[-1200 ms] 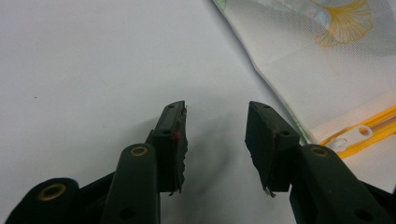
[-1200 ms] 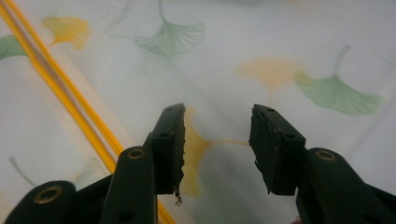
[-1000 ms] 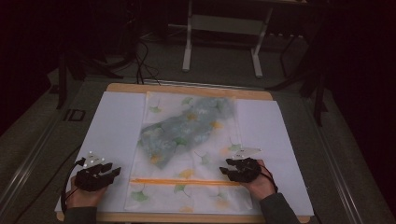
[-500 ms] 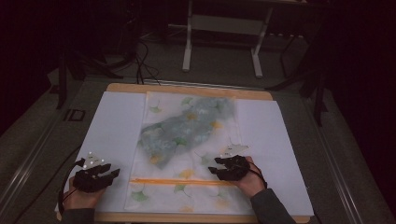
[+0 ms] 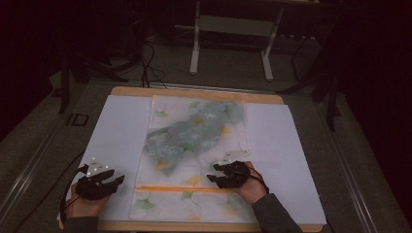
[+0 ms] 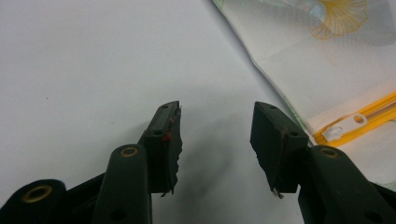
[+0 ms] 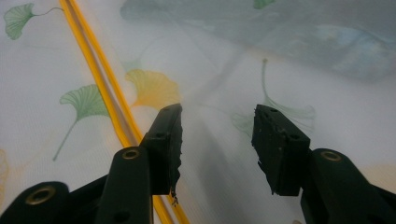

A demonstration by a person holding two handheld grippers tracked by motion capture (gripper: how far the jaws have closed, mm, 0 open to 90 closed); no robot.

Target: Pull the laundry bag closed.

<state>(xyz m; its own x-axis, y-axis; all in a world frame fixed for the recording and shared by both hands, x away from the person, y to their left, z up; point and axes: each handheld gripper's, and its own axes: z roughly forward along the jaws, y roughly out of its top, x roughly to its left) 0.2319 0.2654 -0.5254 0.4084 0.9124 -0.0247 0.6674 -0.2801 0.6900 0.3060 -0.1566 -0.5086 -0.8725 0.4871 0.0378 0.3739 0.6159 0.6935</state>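
A white mesh bag (image 5: 194,145) printed with ginkgo leaves lies flat on the table, with a grey-blue garment (image 5: 194,131) inside it. Its yellow zipper (image 5: 184,188) runs across the near part. My left gripper (image 5: 114,178) rests on the white sheet just left of the bag. In the left gripper view my left gripper (image 6: 217,116) has just been opening its jaws and stands open with nothing between them, and the zipper pull (image 6: 348,127) lies off to the right. My right gripper (image 7: 215,116) hovers open over the mesh beside the zipper (image 7: 100,79); in the high view the right gripper (image 5: 216,177) sits just beyond the zipper line.
A white sheet (image 5: 286,145) covers the wooden table (image 5: 194,92) on both sides of the bag. Beyond the far edge stand a metal frame (image 5: 231,24) and cables on a dark floor. A cable trails from the left hand.
My right gripper has moved left over the bag, from near its right edge toward its middle. The left hand has stayed where it was.
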